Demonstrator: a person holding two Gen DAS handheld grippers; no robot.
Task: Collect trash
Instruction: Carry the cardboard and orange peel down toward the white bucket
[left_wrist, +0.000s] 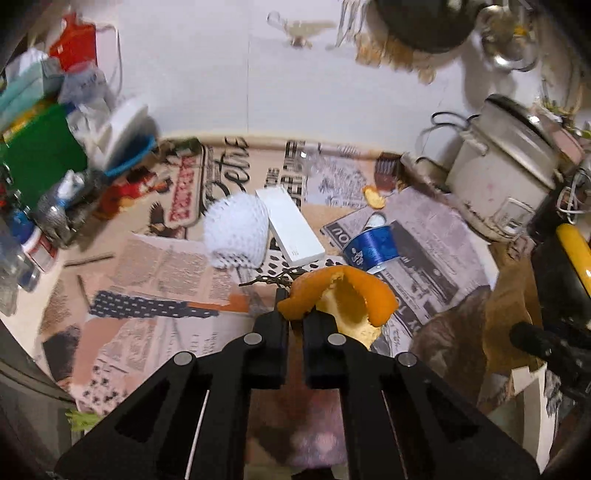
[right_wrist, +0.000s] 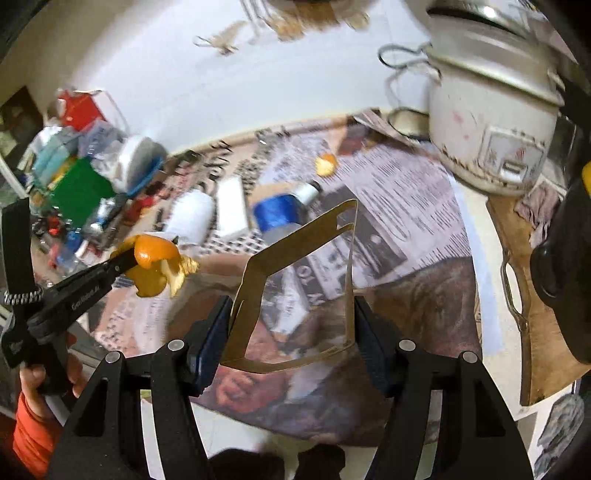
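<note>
Left tool (left_wrist: 293, 314) clamped on one edge of an orange peel (left_wrist: 343, 295), lifted clear of the newspaper-covered surface (left_wrist: 155, 266). Thin pinch near the rim: could tear or slip free if swung fast, dropping among clutter. Peel curls rightward past the tips, long axis crosswise to them. Right tool (right_wrist: 291, 314) clamped wide across a brown paper bag (right_wrist: 295, 258), mouth open; could sag shut under a weak grip.
</note>
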